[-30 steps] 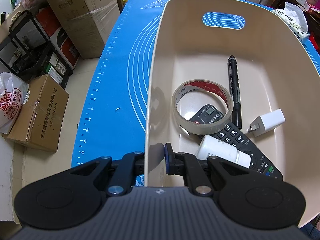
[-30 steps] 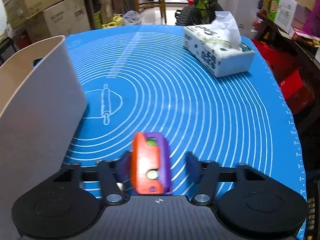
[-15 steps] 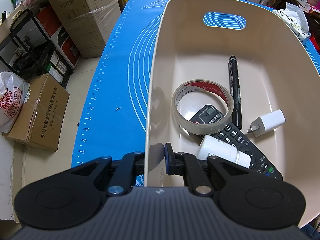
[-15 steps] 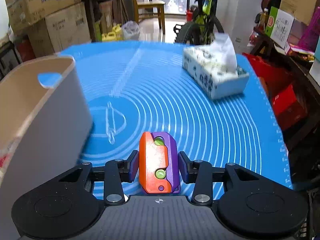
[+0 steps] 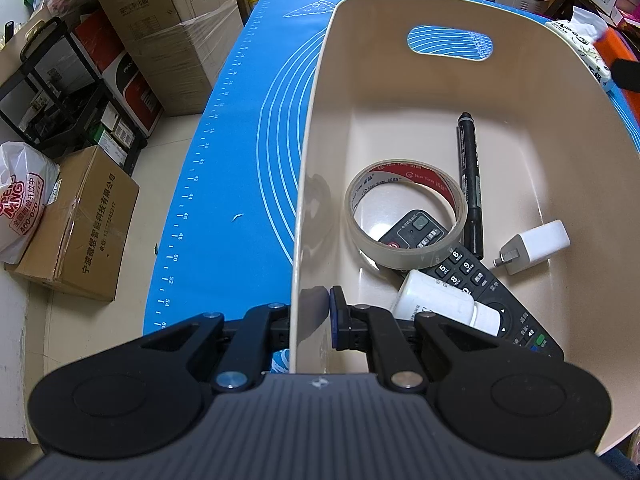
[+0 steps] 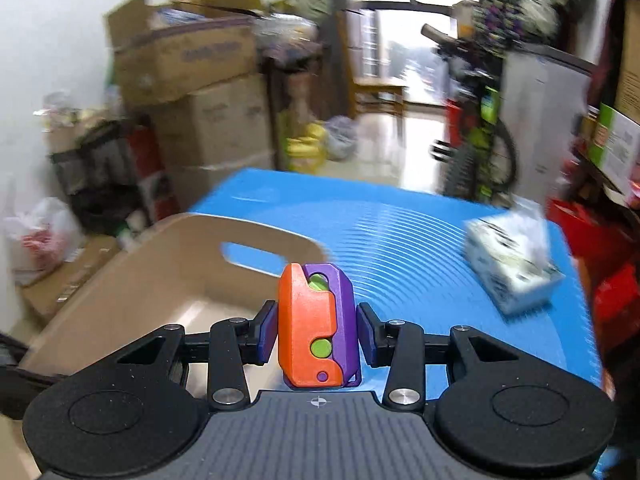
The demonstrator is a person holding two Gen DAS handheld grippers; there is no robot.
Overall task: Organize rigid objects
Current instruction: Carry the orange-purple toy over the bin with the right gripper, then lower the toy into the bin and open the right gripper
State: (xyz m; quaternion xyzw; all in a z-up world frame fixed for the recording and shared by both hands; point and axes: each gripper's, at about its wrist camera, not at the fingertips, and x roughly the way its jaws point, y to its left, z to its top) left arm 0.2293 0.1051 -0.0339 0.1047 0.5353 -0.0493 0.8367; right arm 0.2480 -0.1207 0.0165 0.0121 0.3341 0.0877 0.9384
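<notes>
My left gripper (image 5: 310, 320) is shut on the near-left wall of a beige plastic bin (image 5: 316, 128), one finger inside and one outside. Inside the bin lie a tape roll (image 5: 404, 216), a black marker (image 5: 470, 184), a black remote (image 5: 472, 276), a white charger (image 5: 536, 246) and a white bottle (image 5: 436, 304). My right gripper (image 6: 316, 332) is shut on an orange and purple toy (image 6: 316, 328) and holds it in the air at the bin's (image 6: 160, 264) right rim.
The bin stands on a blue mat (image 5: 240, 160) covering the table. A tissue box (image 6: 512, 268) sits on the mat at the right. Cardboard boxes (image 5: 80, 228) and a black rack (image 5: 60, 92) stand on the floor to the left. A bicycle (image 6: 480, 128) stands beyond the table.
My right gripper closed on the toy, lifted it off the mat and swung left towards the bin. My left gripper has stayed clamped on the bin wall.
</notes>
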